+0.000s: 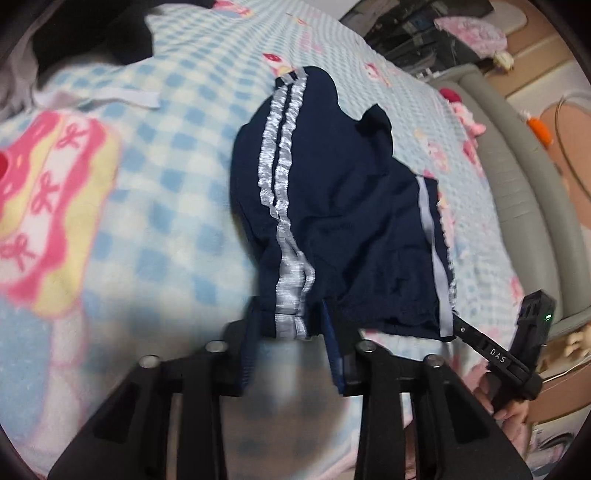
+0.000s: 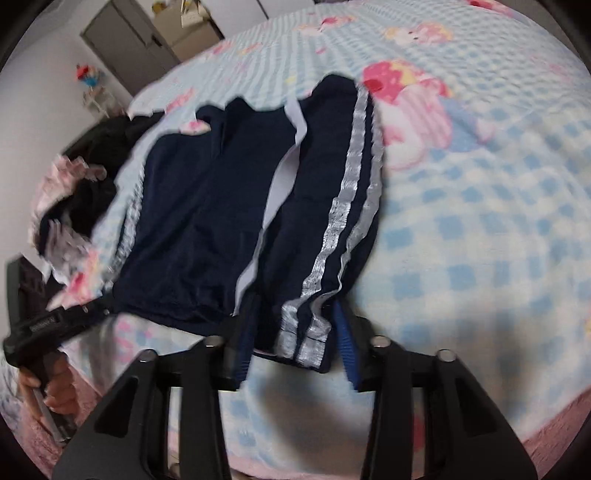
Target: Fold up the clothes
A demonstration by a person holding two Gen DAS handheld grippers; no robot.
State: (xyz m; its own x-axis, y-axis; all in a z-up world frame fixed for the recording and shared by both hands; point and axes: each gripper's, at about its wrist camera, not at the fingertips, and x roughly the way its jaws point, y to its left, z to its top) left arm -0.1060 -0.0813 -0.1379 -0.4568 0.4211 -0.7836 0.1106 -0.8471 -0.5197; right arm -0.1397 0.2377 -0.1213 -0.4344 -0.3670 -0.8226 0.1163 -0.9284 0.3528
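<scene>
Checked blanket (image 1: 166,155) underlies navy shorts (image 1: 332,206), each striped hem corner seemingly clamped by left claw (image 1: 291,343) and right claw (image 2: 295,350).

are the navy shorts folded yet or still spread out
Still spread out, not yet folded: the navy shorts lie open on the checked blanket, both legs side by side, each gripper at a near corner.

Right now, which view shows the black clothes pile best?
The right wrist view: the black pile lies at the left beside the navy shorts, mixed with pink fabric, though blurred. The left wrist view catches only a dark corner of the pile at the top edge, far behind the shorts.
</scene>
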